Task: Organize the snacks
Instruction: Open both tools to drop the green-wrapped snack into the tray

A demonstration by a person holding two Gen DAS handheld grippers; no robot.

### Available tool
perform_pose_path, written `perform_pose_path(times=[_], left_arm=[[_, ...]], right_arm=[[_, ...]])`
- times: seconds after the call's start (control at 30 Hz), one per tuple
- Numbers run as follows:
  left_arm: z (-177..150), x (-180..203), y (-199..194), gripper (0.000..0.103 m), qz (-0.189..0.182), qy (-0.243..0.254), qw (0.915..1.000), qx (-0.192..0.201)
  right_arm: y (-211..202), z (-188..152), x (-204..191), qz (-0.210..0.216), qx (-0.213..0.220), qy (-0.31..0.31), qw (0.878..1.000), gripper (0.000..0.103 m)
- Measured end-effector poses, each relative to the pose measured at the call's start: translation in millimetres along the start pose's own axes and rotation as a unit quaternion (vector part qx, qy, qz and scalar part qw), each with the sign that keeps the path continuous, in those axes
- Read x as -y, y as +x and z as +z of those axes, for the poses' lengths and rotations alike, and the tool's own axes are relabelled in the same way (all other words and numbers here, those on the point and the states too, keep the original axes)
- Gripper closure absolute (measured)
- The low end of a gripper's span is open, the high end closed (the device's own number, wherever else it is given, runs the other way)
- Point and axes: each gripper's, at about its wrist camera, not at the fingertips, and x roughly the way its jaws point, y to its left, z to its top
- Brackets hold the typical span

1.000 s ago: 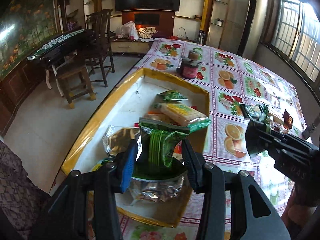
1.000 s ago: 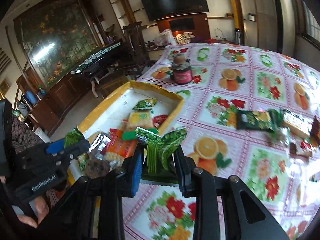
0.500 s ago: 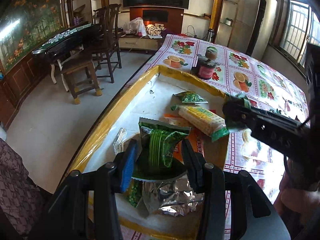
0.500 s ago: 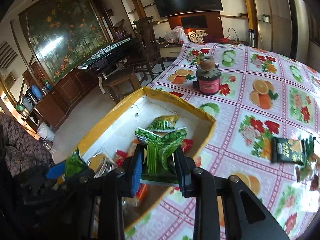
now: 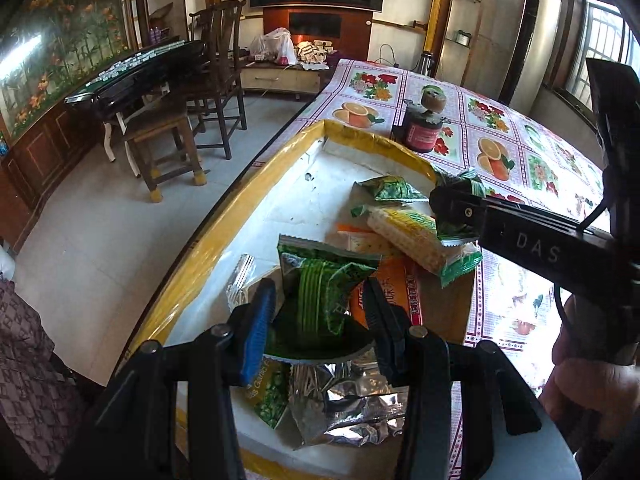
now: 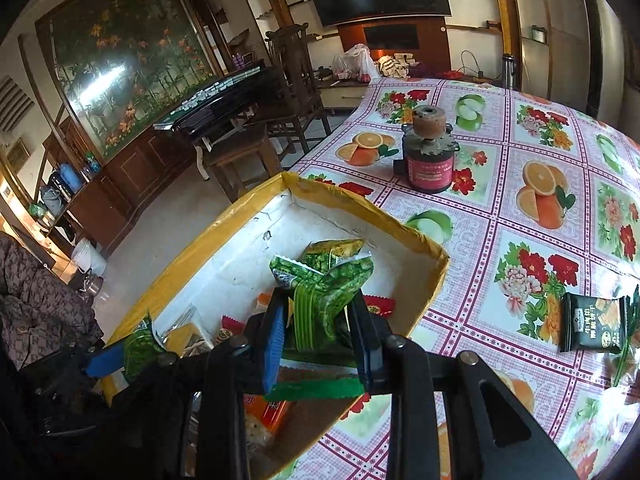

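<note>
A shallow box with a yellow rim (image 5: pixel 240 208) (image 6: pixel 224 224) sits on the fruit-print tablecloth and holds several snack packets. My left gripper (image 5: pixel 320 320) is shut on a green snack packet (image 5: pixel 320 292) just above the box's near end. My right gripper (image 6: pixel 318 332) is shut on a similar green packet (image 6: pixel 324 296) and hovers over the box's right side. In the left wrist view the right gripper (image 5: pixel 456 204) reaches in from the right with its packet above a yellow-green cracker pack (image 5: pixel 408 236). The left gripper (image 6: pixel 104 360) shows at the lower left of the right wrist view.
Inside the box lie a small green packet (image 5: pixel 388 190), an orange packet (image 5: pixel 392 292) and a silver foil packet (image 5: pixel 348 408). A red jar (image 6: pixel 430 160) stands beyond the box. A dark packet (image 6: pixel 592 322) lies on the table at right. Chairs and floor are left of the table.
My right gripper has carried its green packet leftward from above the tablecloth to over the box. The left gripper has edged forward over the box, still gripping its packet.
</note>
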Motion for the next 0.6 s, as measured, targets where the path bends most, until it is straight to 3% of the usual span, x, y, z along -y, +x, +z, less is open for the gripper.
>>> perform_pose_path(times=[0.5, 0.6], left_arm=[[-0.7, -3.6, 11.6, 0.056, -0.001, -0.006, 0.9999, -0.011], [-0.5, -6.6, 10.3, 0.051, 0.004, -0.012, 0.9999, -0.011]], right_arm=[[18.2, 4.9, 0.9, -0.008, -0.013, -0.007, 1.000, 0.073], [19.7, 7.0, 3.0, -0.014, -0.010, -0.007, 1.000, 0.071]])
